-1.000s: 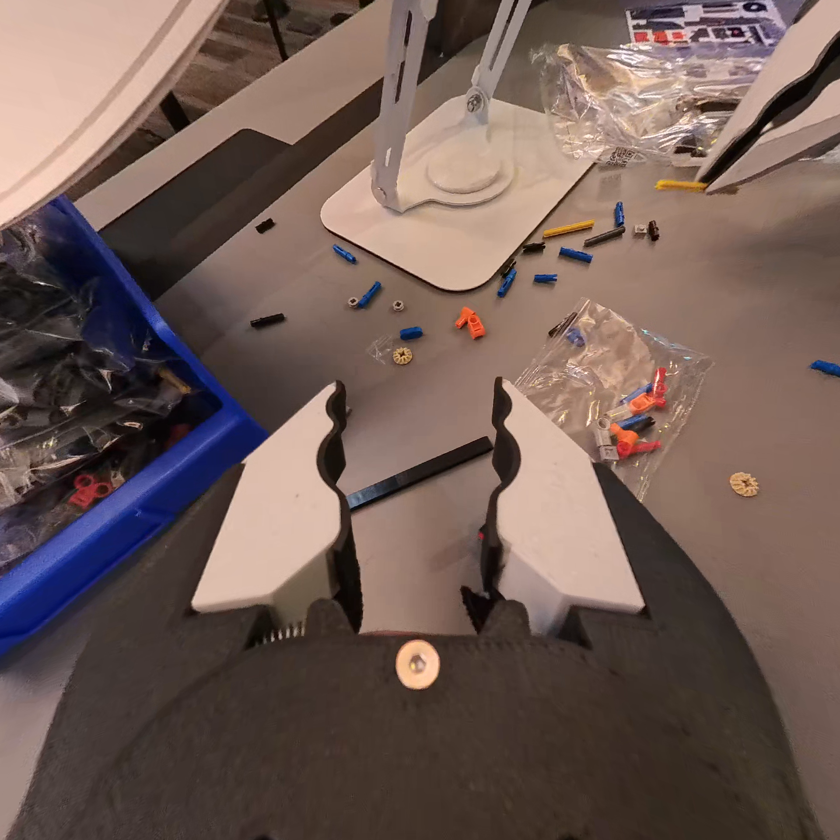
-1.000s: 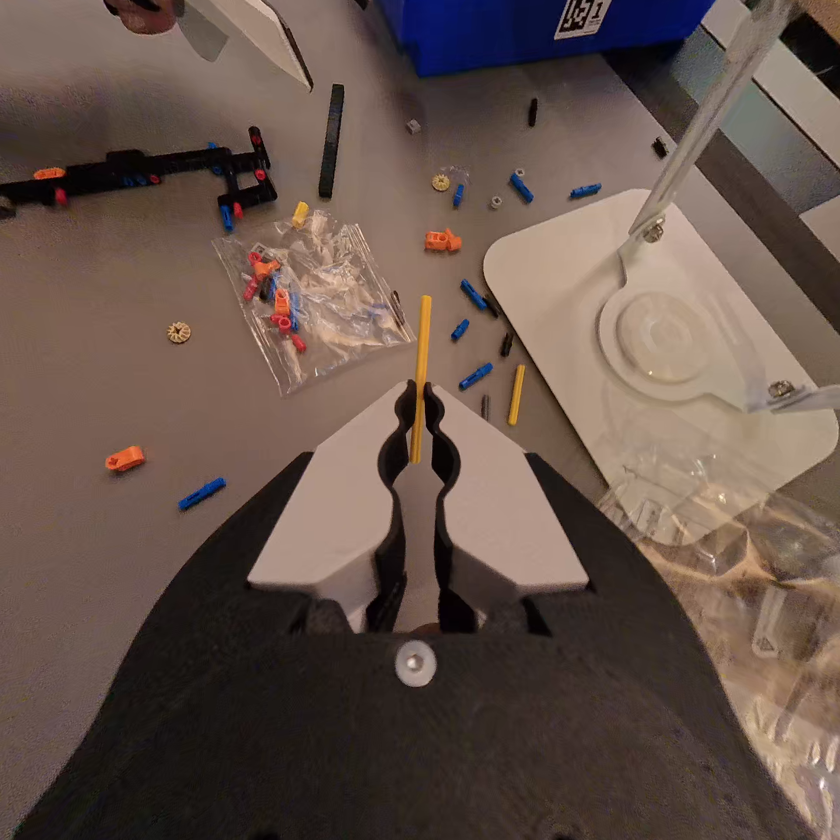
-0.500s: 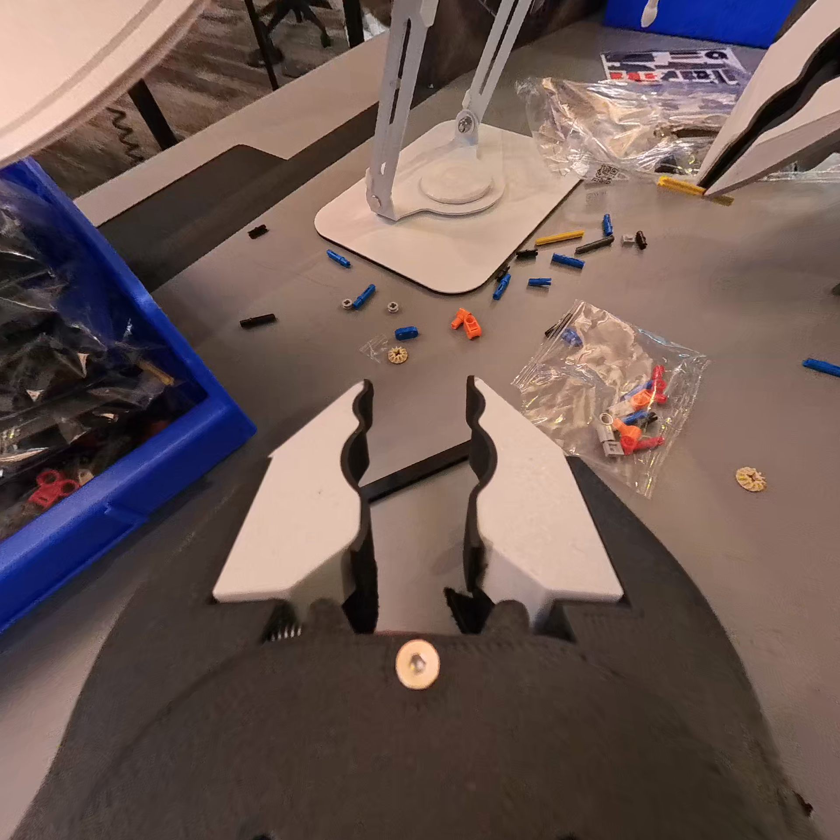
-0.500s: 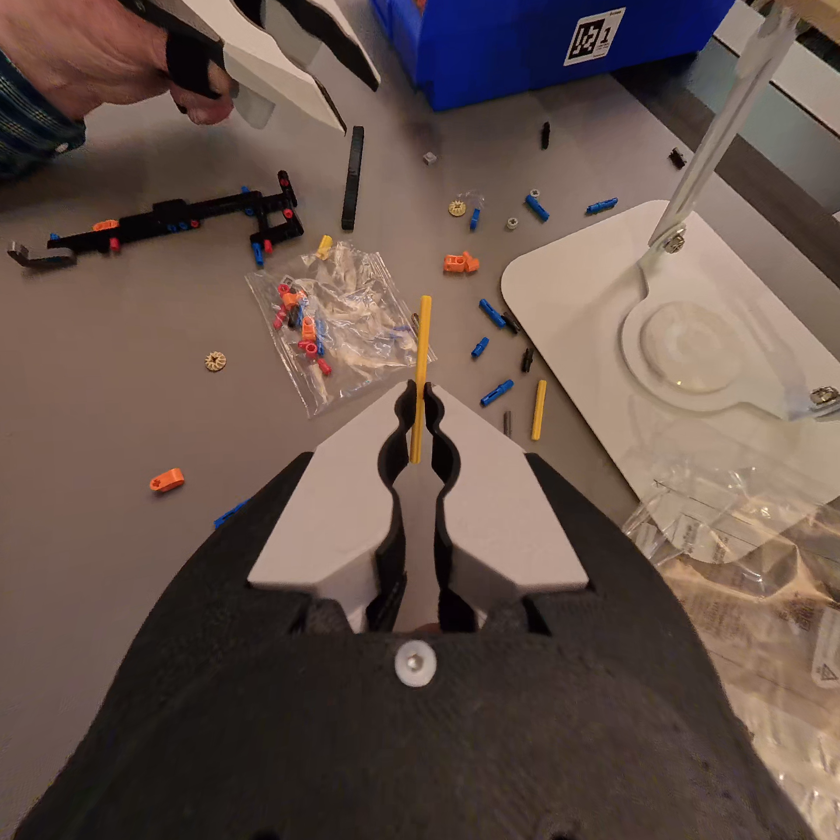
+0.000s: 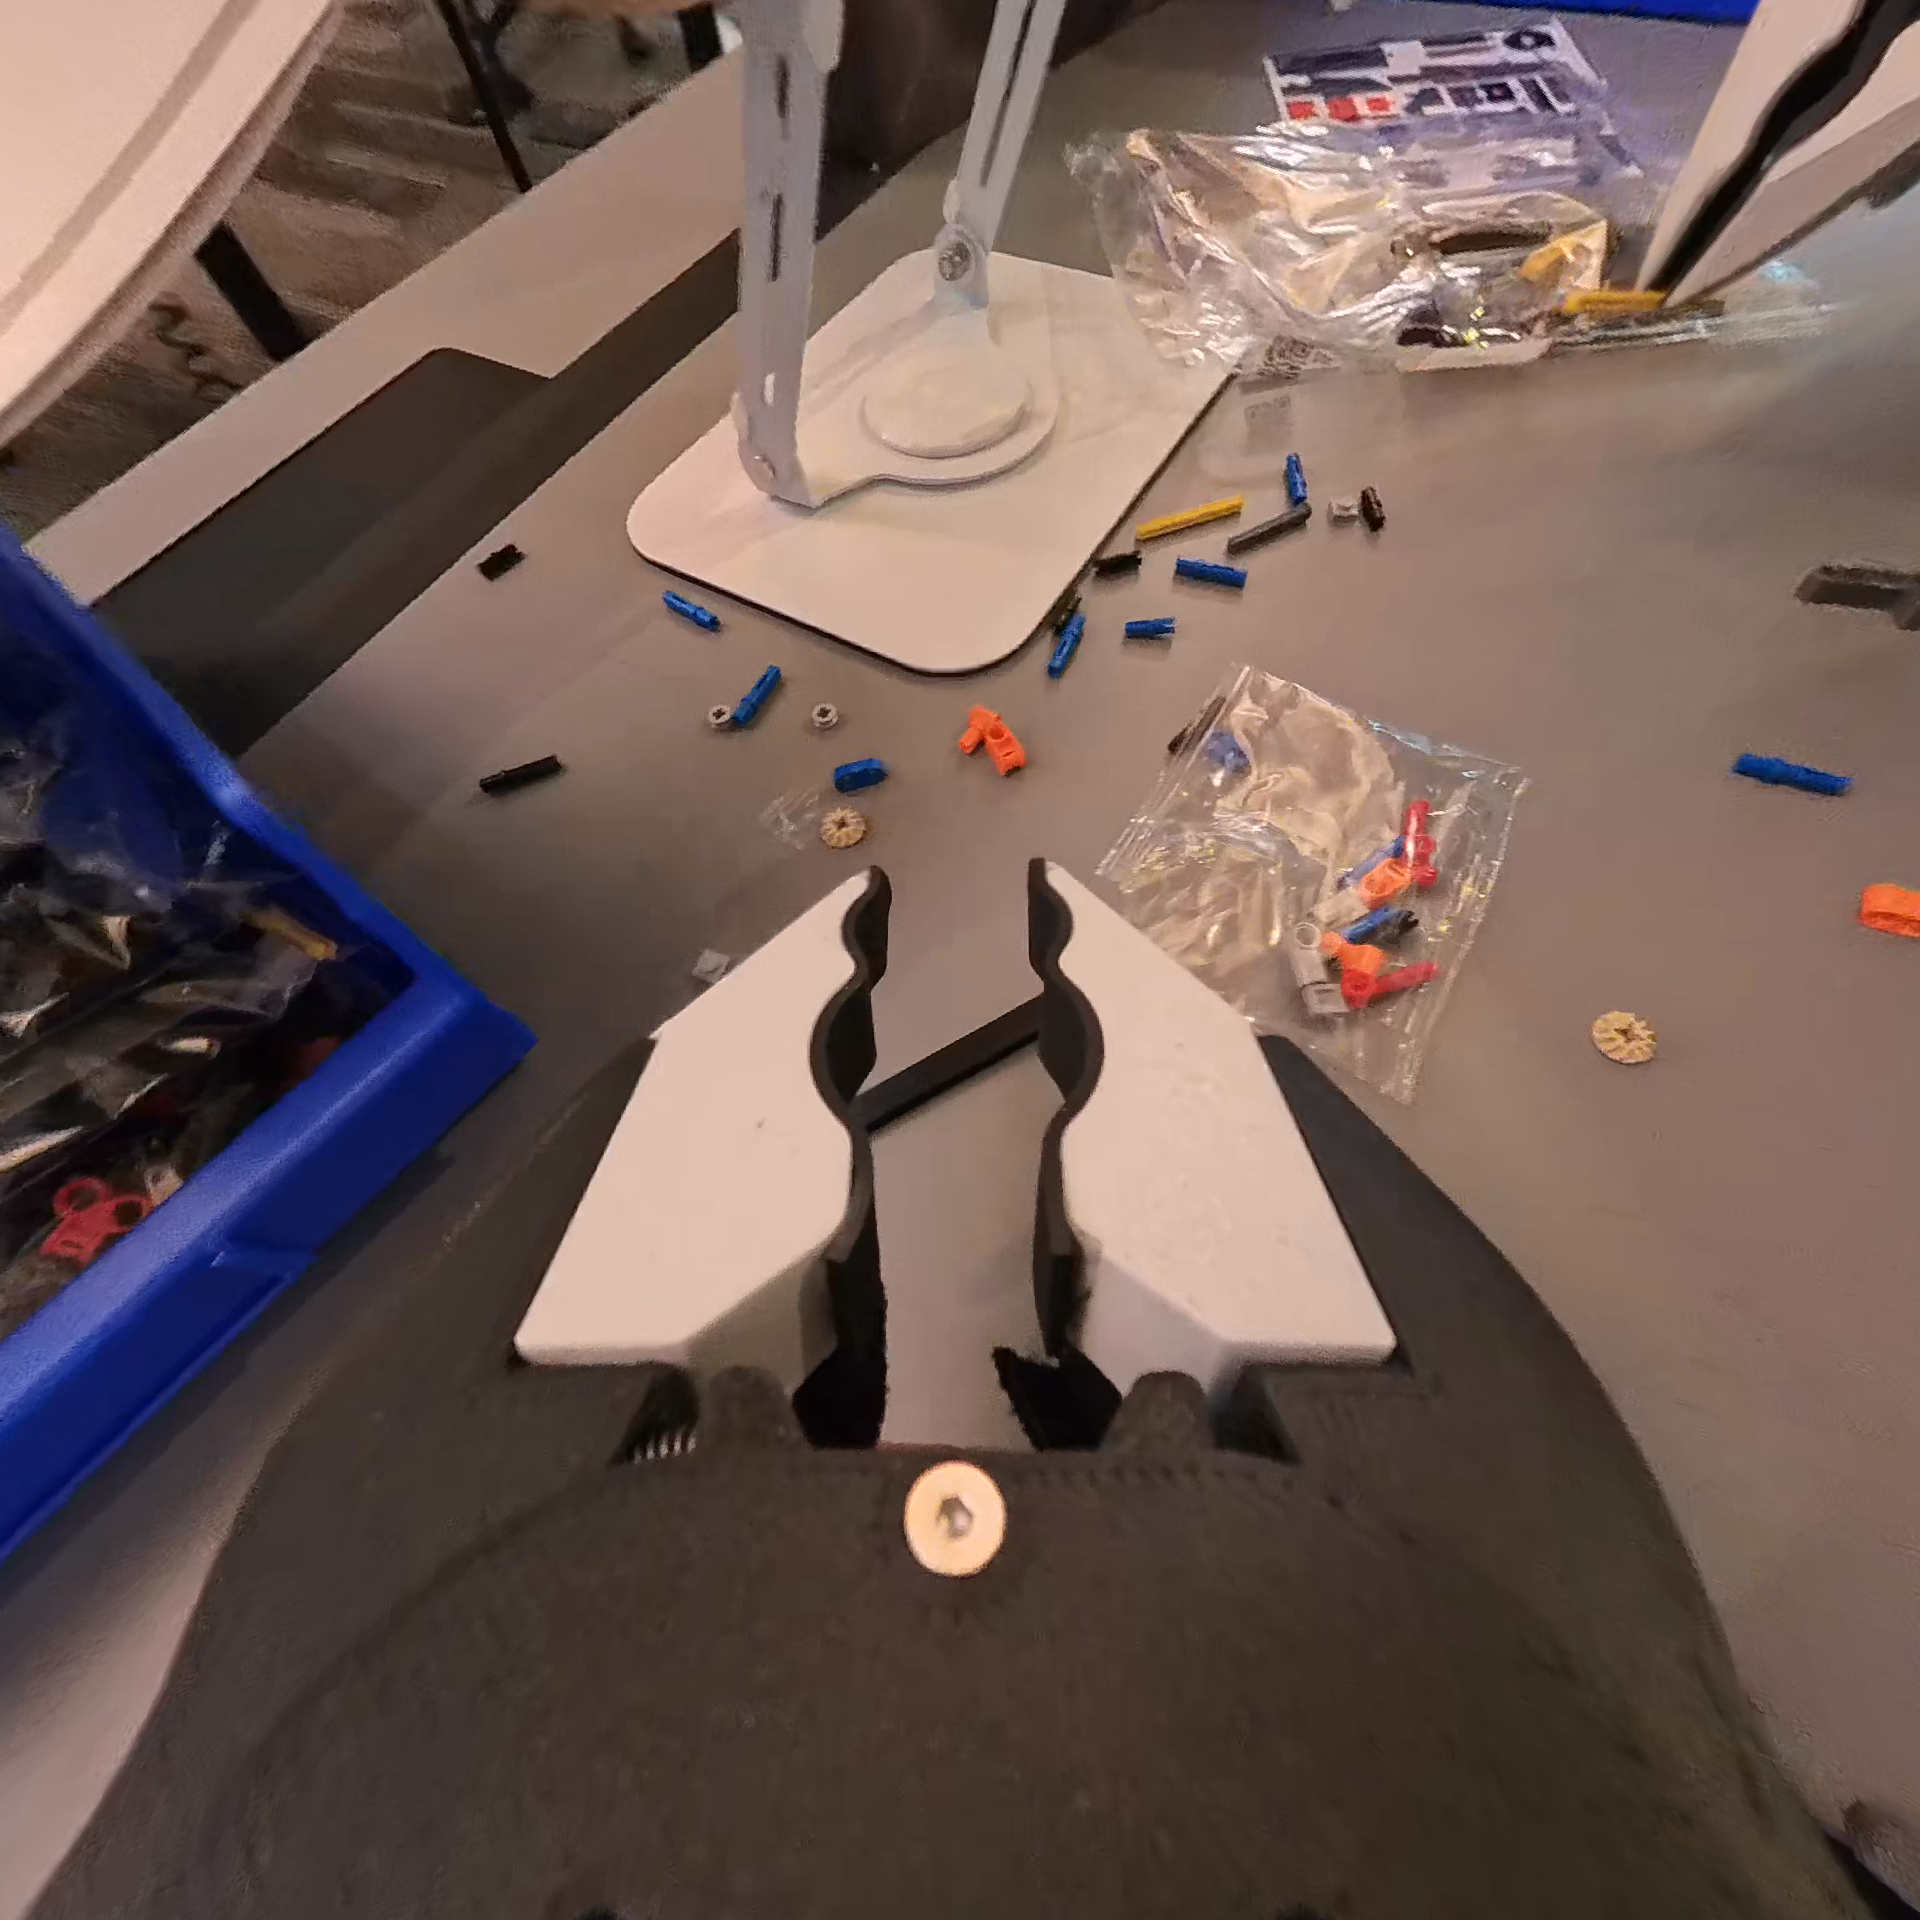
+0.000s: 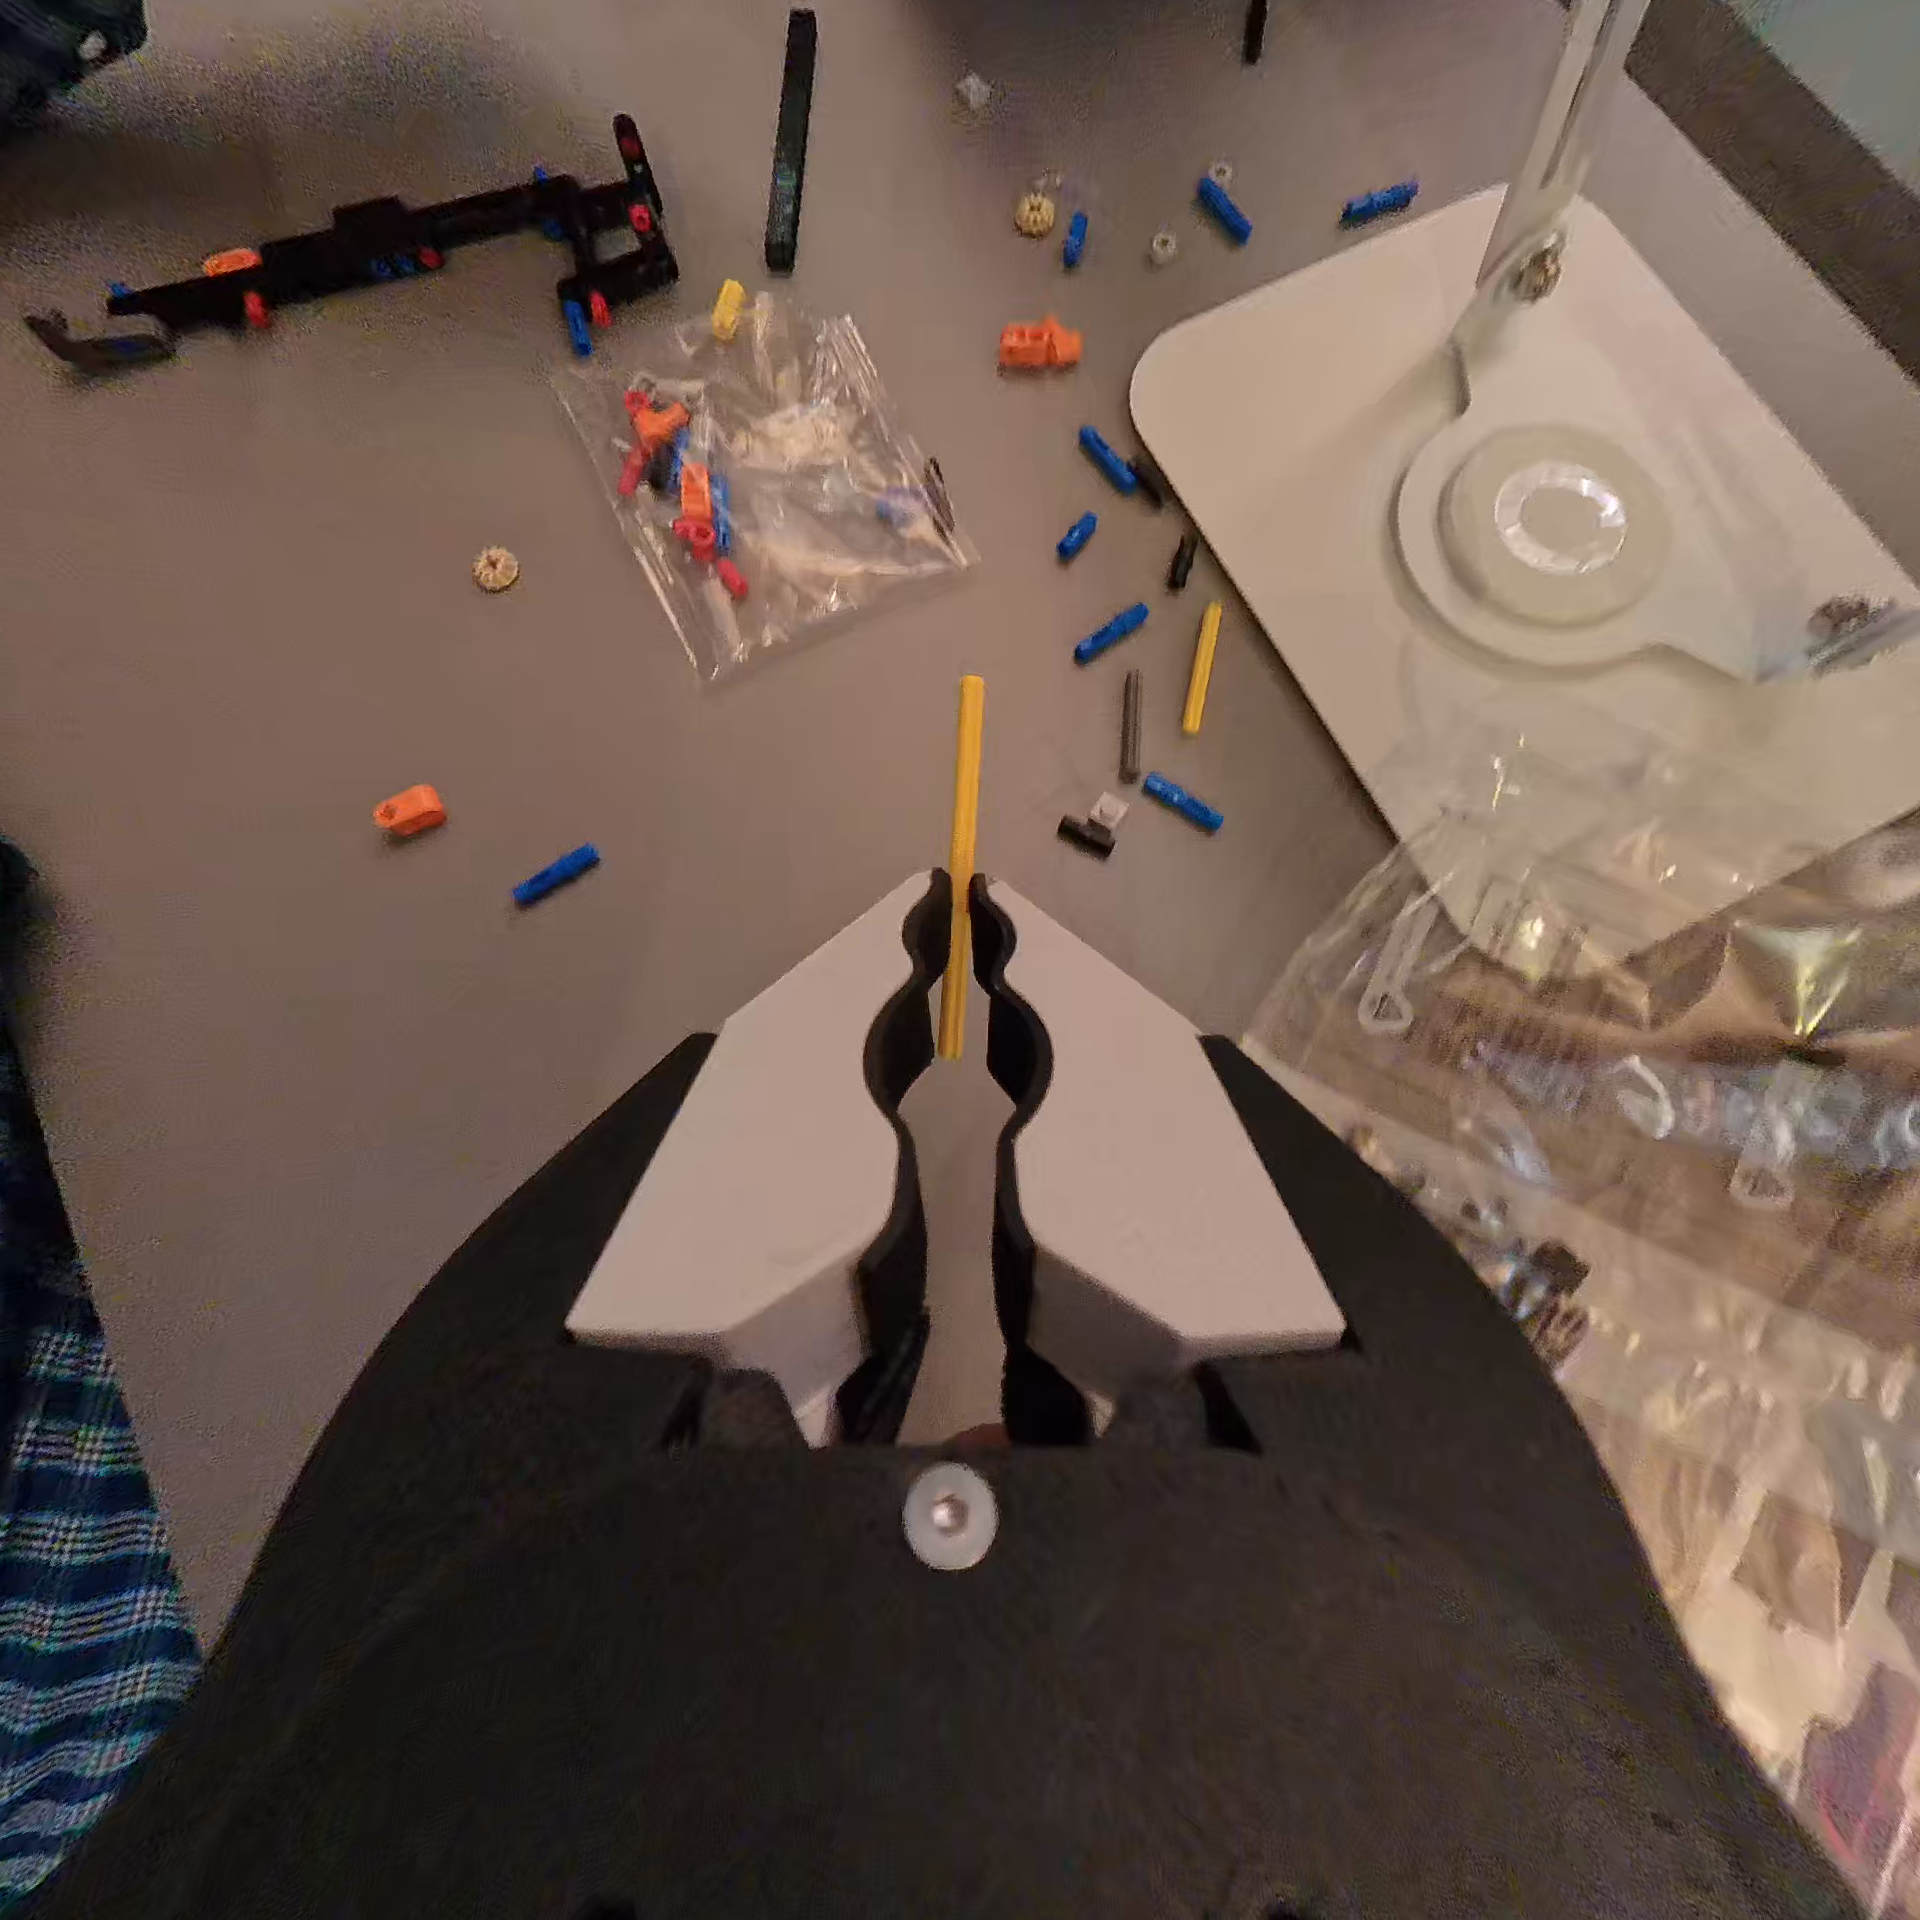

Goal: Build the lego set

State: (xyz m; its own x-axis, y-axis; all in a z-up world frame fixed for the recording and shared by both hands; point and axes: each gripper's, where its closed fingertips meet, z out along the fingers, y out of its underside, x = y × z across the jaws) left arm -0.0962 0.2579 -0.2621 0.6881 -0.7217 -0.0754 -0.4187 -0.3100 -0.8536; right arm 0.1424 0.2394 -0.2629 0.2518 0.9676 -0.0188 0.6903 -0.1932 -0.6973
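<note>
My right gripper is shut on a thin yellow axle that points forward above the table; it also shows at the top right of the left wrist view. My left gripper is open and low over a long black beam, which lies crosswise between its fingers. That beam shows at the top of the right wrist view. A partly built black assembly with blue, red and orange pins lies at the top left there.
A small clear bag of parts lies ahead right. Blue pins, orange connectors, tan gears and a second yellow axle are scattered about. There is a white lamp base, a blue bin on the left, and large plastic bags on the right. One gripper's finger ends stand about 25 cm off the other's. The white lamp base is about 20 cm from both grippers' fingertips.
My left gripper's jaws have narrowed around the black beam. My right gripper has shifted with the yellow axle still in it, and the left gripper has left its view.
</note>
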